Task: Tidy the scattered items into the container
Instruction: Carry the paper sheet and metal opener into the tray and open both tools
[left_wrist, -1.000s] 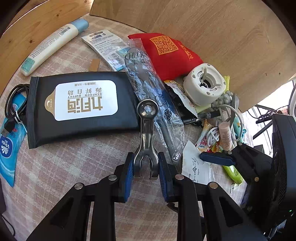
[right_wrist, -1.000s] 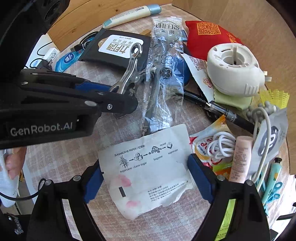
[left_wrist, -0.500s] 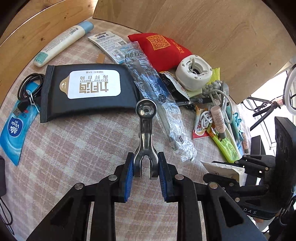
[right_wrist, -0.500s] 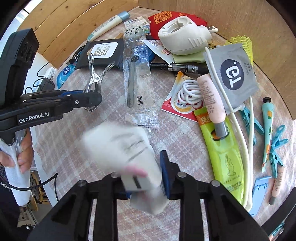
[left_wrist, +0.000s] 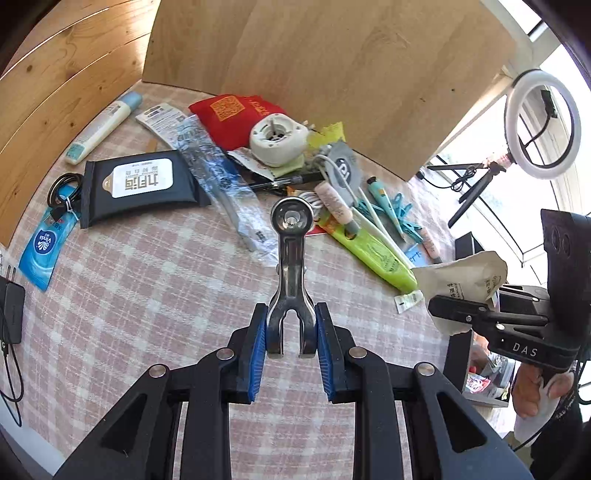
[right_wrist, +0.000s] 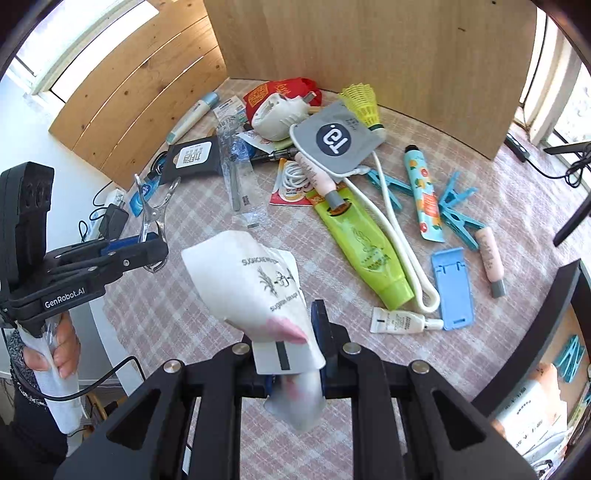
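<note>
My left gripper has its blue pads clamped on the two handle legs of a metal spring clip, jaws closed in narrow around it. The clip sticks straight out ahead of the fingers, its round head lifted clear of the pink checked tablecloth. From the right wrist view I can see the same clip held in the air off the table's left edge, its own two jaws spread apart.

My right gripper is pinched on a crumpled white paper packet printed with a sugarcane drawing and smeared pink near the pads. The paper bulges up and forward from the fingers, off the cloth. In the left wrist view the same packet shows at the right edge, sticking out of the right gripper.

The remaining clutter lies well apart from both grippers toward the wooden back panels: a black wet-wipe pack, a red pouch, a white round plastic device, a lime-green tube, a grey pouch, a yellow shuttlecock, blue clothes pegs and a blue phone stand. At the lower right of the right wrist view a dark-framed container with things inside sits beyond the table edge.
</note>
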